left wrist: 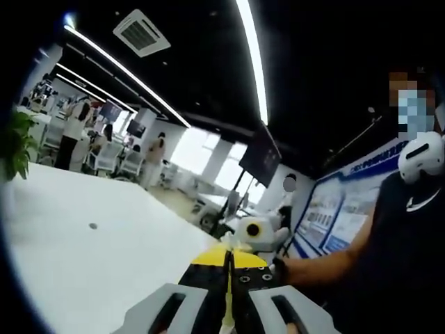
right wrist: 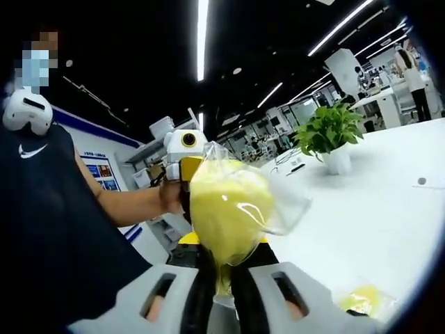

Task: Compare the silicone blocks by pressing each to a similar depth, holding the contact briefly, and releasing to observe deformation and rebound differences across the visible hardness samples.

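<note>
1. Here, in the left gripper view, the left gripper has its fingers closed on a thin yellow edge of the bag, above a smooth white tabletop. The right gripper shows ahead, in the person's hand.
2. In the right gripper view, the right gripper pinches the neck of the crinkled clear plastic bag holding a soft yellow block. The bag half hides the left gripper. A leafy potted plant stands on the tabletop; another yellow piece lies nearby.

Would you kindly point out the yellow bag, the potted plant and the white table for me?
yellow bag (right wrist: 226,216): right gripper view, its yellow bulging middle.
potted plant (right wrist: 328,132): right gripper view, its green leaves.
white table (left wrist: 76,257): left gripper view, bare tabletop.
</note>
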